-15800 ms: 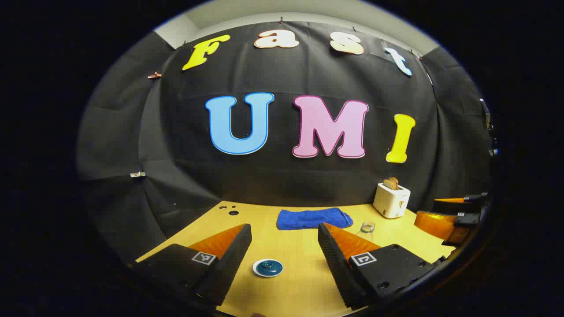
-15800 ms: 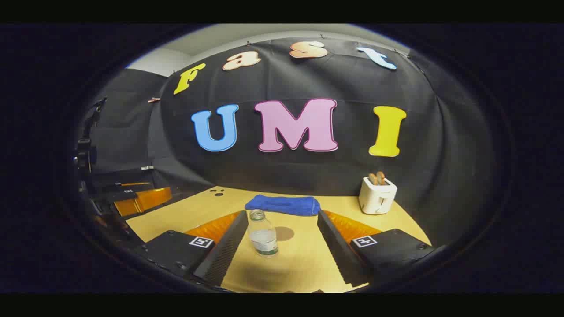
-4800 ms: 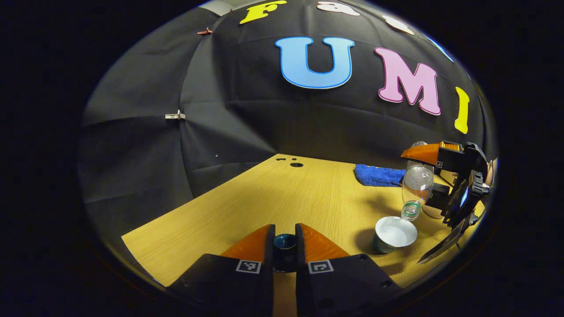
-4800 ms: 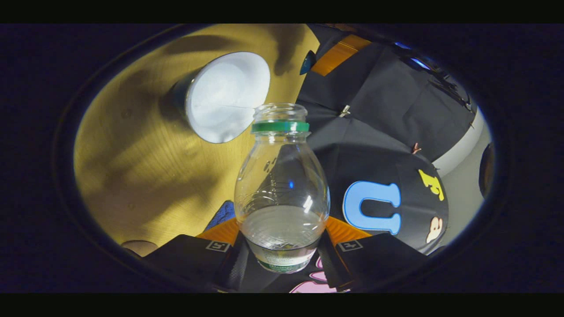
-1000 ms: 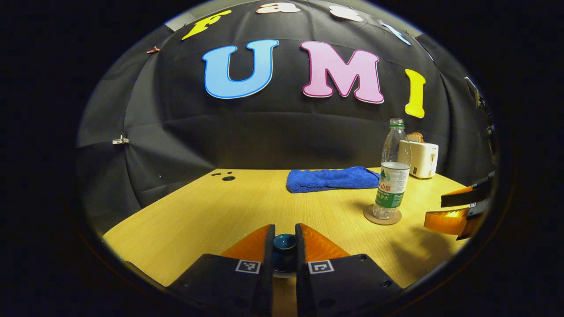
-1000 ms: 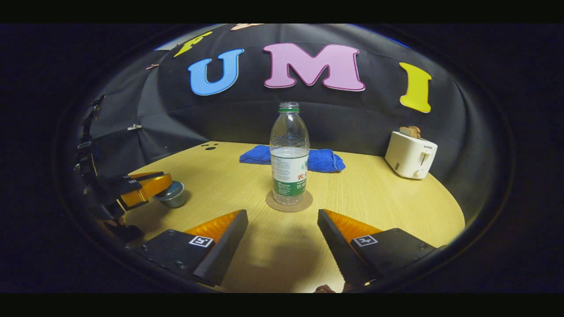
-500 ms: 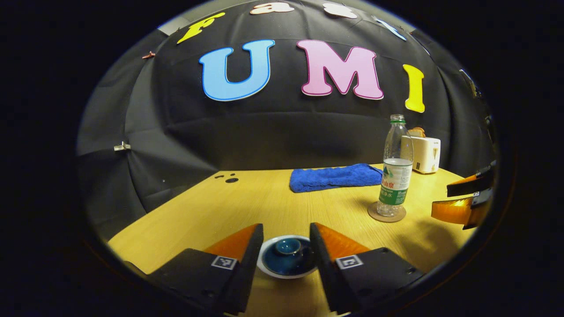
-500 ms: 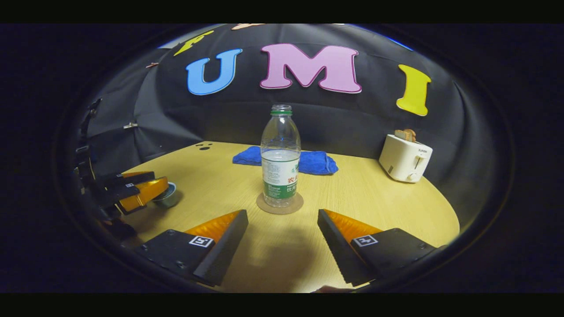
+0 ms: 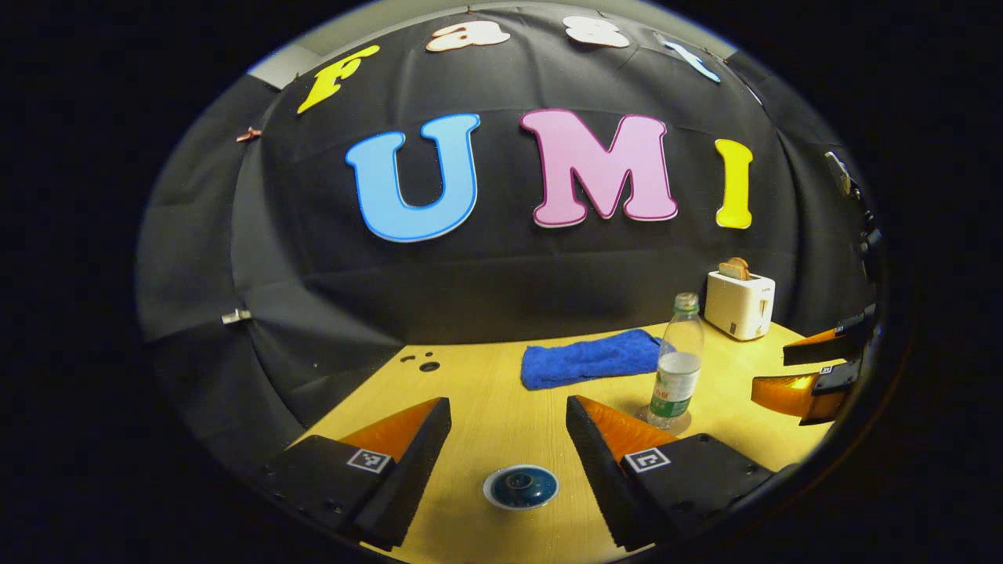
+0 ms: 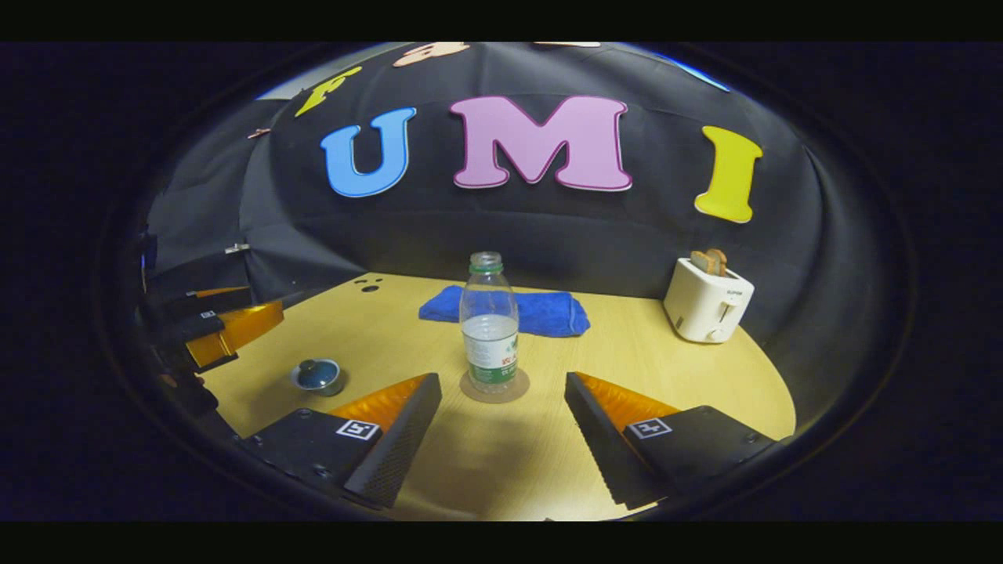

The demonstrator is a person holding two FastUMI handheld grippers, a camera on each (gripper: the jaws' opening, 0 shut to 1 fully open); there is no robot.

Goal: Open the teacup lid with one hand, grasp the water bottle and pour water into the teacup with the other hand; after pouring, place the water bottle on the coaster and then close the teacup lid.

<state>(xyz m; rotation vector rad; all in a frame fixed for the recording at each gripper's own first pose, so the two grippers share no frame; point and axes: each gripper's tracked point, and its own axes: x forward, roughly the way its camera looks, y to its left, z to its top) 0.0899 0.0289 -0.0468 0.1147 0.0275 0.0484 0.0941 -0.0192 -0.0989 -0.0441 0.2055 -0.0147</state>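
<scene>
The left gripper (image 9: 508,427) hangs with fingers spread wide, the lidded dark-blue teacup (image 9: 520,486) on the wooden table (image 9: 478,392) directly below the gap. The right gripper (image 10: 502,407), likewise spread, faces the clear plastic water bottle (image 10: 489,323), upright on the round brown coaster (image 10: 494,387) just ahead.

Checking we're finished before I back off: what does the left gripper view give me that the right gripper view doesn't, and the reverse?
Left gripper view: the lid from above, between the fingers of the open left tool. Right gripper view: the teacup from the side, lid seated, and the full coaster ahead of the open right tool. Both: water bottle upright on the coaster, blue towel, toaster.
</scene>
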